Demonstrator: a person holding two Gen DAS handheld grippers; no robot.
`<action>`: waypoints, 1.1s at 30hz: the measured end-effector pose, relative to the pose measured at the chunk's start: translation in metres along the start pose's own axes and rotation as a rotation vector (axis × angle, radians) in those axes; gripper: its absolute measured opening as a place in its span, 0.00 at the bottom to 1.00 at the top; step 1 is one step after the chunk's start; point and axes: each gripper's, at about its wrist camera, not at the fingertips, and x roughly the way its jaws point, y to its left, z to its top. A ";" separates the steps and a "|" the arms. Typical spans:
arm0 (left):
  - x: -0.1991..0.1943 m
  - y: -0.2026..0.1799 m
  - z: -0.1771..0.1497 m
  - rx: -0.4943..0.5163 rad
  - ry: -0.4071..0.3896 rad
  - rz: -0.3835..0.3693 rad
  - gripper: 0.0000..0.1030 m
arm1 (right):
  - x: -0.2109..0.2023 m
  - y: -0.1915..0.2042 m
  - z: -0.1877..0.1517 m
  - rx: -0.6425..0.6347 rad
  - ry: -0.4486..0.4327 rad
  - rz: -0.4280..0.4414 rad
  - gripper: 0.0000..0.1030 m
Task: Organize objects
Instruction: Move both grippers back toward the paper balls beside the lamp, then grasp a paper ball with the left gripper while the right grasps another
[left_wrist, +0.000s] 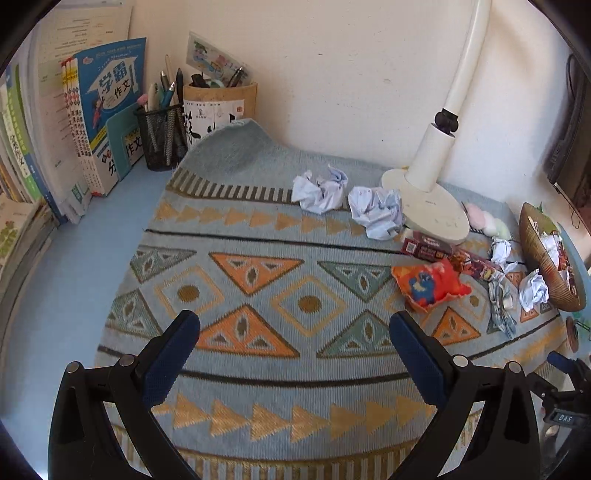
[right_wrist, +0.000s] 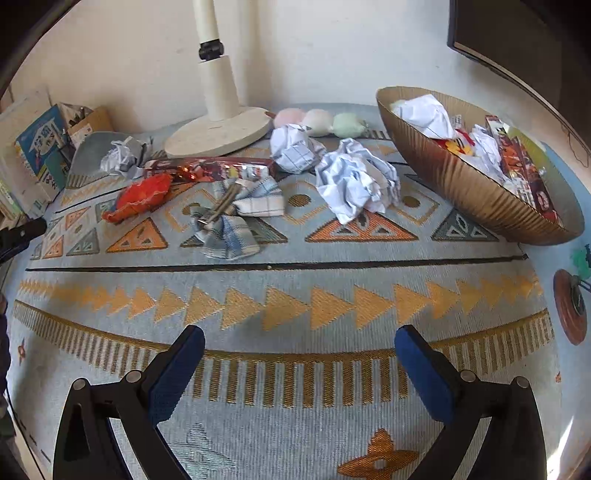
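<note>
Both grippers are open and empty above a patterned blue mat (left_wrist: 258, 236). My left gripper (left_wrist: 295, 328) is over the mat's middle. My right gripper (right_wrist: 300, 345) is near the mat's front edge (right_wrist: 295, 369). Crumpled paper balls (left_wrist: 319, 190) (right_wrist: 356, 184) lie near the lamp base. An orange-red snack bag (left_wrist: 430, 282) (right_wrist: 142, 195), a long red wrapper box (right_wrist: 210, 170) and a crumpled checked wrapper (right_wrist: 229, 221) lie on the mat. A ribbed brown bowl (right_wrist: 461, 177) (left_wrist: 535, 251) at the right holds paper and wrappers.
A white desk lamp (left_wrist: 436, 199) (right_wrist: 221, 133) stands at the back. Books (left_wrist: 99, 110), a mesh pen cup (left_wrist: 162, 136) and a round pen holder (left_wrist: 221, 107) are at the back left. Pastel plush balls (right_wrist: 319, 120) lie behind the lamp. A dark monitor (right_wrist: 517, 40) is at the right.
</note>
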 end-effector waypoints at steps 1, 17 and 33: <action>0.009 0.004 0.012 0.027 0.007 -0.002 0.99 | -0.002 0.005 0.007 0.004 -0.007 0.052 1.00; 0.121 -0.019 0.075 0.443 0.013 -0.083 0.99 | 0.082 0.148 0.175 -0.096 0.070 0.428 0.81; 0.119 -0.031 0.080 0.509 0.001 -0.169 0.45 | 0.128 0.169 0.187 -0.167 0.131 0.423 0.50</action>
